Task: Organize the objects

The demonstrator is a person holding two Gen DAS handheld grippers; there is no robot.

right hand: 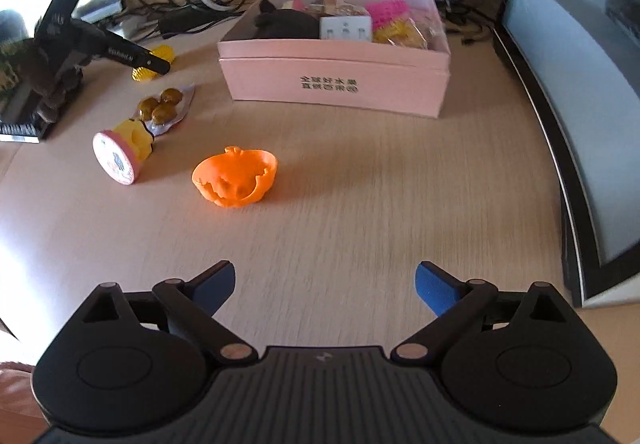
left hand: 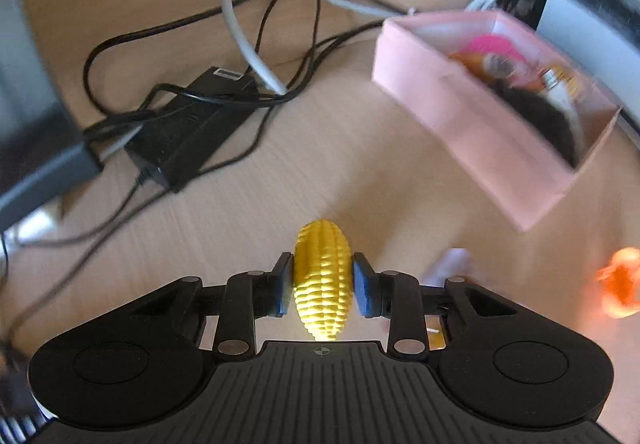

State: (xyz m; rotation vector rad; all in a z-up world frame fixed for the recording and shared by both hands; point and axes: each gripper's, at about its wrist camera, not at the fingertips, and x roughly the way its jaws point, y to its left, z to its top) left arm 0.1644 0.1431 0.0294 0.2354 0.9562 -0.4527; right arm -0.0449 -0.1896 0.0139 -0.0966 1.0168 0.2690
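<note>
A yellow ribbed corn toy [left hand: 322, 244] sits between the blue pads of my left gripper [left hand: 323, 276], which is shut on it low over the wooden desk. The right wrist view shows the same corn [right hand: 165, 51] at the far left. The pink box [left hand: 460, 115] lies to the right of it, holding a black plush, a pink spiky item and other small things. My right gripper [right hand: 325, 284] is open with nothing between its fingers, and faces the pink box [right hand: 336, 87]. An orange pumpkin shell [right hand: 236, 177] rests on the desk ahead and to its left.
A packet of brown sweets [right hand: 164, 107] and a yellow toy with a round pink base [right hand: 120, 155] lie left of the pumpkin. A black power adapter [left hand: 188, 127] and tangled cables lie behind. A monitor [right hand: 580, 123] borders the right side.
</note>
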